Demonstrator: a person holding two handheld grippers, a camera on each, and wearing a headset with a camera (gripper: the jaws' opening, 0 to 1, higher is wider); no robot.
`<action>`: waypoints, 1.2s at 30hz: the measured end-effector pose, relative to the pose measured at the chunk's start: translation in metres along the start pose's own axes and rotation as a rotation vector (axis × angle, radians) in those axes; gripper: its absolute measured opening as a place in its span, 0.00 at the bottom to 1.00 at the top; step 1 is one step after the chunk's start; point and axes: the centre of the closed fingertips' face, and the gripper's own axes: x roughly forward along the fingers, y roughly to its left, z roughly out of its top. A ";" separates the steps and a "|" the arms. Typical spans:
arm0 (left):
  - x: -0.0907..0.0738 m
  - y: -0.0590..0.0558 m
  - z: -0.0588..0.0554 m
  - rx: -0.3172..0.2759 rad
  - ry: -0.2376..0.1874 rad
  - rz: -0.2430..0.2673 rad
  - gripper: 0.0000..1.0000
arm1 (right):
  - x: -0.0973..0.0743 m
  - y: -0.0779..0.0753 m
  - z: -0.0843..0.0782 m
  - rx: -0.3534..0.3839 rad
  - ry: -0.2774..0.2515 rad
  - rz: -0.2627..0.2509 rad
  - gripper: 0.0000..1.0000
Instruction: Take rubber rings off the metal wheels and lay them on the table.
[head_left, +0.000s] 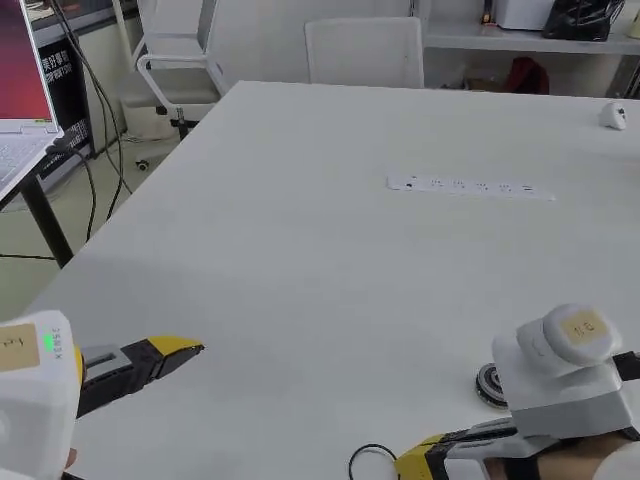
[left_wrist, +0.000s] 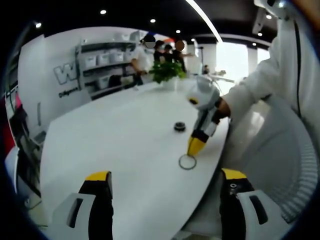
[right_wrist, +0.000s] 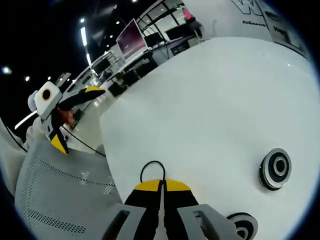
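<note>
My left gripper (head_left: 188, 352) waits, jaws apart, over the counter (head_left: 330, 270). The ring (head_left: 368, 461) lies flat by the near edge. My right gripper (head_left: 412, 463) seems clamped on its rim; I'd open gently, then lift away clear of the wheel (head_left: 489, 383).

Open-plan office or lab. Big white counter (head_left: 300, 250) under both jaws, power strip (head_left: 470, 186) on it far ahead of them. Laptop (head_left: 20, 110) on side desk left of left jaws, cables hanging. White chair (head_left: 365, 50) at counter's far edge. Ahead of left jaws: shelves (left_wrist: 102, 70) of bins, wall lettering (left_wrist: 65, 75), plant (left_wrist: 167, 72), people (left_wrist: 142, 55) standing, ceiling spots (left_wrist: 102, 11). Ahead of right jaws: monitors (right_wrist: 131, 37) on desks. Mesh chair (right_wrist: 55, 190) left of right jaws.
</note>
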 end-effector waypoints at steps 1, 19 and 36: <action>0.000 0.000 0.000 0.002 -0.001 0.001 0.90 | -0.001 -0.001 0.001 -0.004 -0.002 -0.005 0.00; -0.005 -0.004 0.007 0.014 0.002 -0.003 0.89 | -0.064 0.005 0.040 -0.079 -0.138 -0.017 0.17; 0.011 -0.015 0.031 0.024 -0.002 0.042 0.88 | -0.130 0.010 0.034 -0.119 -0.182 0.026 0.23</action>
